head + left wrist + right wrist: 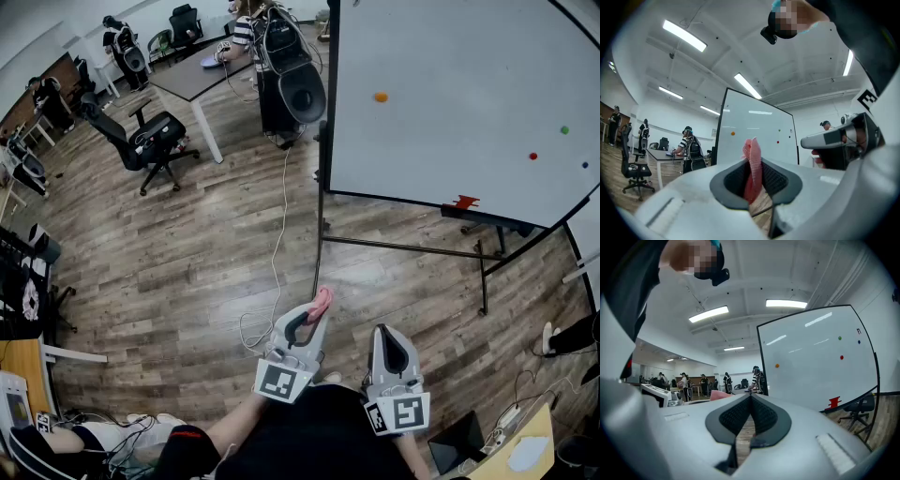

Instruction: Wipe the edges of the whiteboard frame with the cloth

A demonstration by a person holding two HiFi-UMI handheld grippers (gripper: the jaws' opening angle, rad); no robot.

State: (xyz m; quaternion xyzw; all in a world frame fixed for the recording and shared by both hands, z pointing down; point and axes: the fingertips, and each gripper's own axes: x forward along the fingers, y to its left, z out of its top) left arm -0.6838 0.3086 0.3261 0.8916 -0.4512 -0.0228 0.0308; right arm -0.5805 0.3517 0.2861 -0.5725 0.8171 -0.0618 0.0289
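**Cloth in hand, board well ahead**

Closest in, both grippers were held low in front of the person. The left gripper (316,315) had its jaws clamped on a pink cloth (322,300), and the left gripper view showed the cloth (752,168) pinched between the pads and poking up past the tips. Just beside it, the right gripper (387,334) had its jaws pressed together with nothing between them, as the right gripper view (751,397) confirmed.

Beyond them lay the wooden floor (187,262), with a pale cable (277,239) trailing across it. Further out stood the whiteboard (450,84), well apart from the cloth, its dark frame (328,112) untouched and an orange dot (381,97) on its face. Off to the left were a black chair (155,136) and, furthest of all, a table (192,75).
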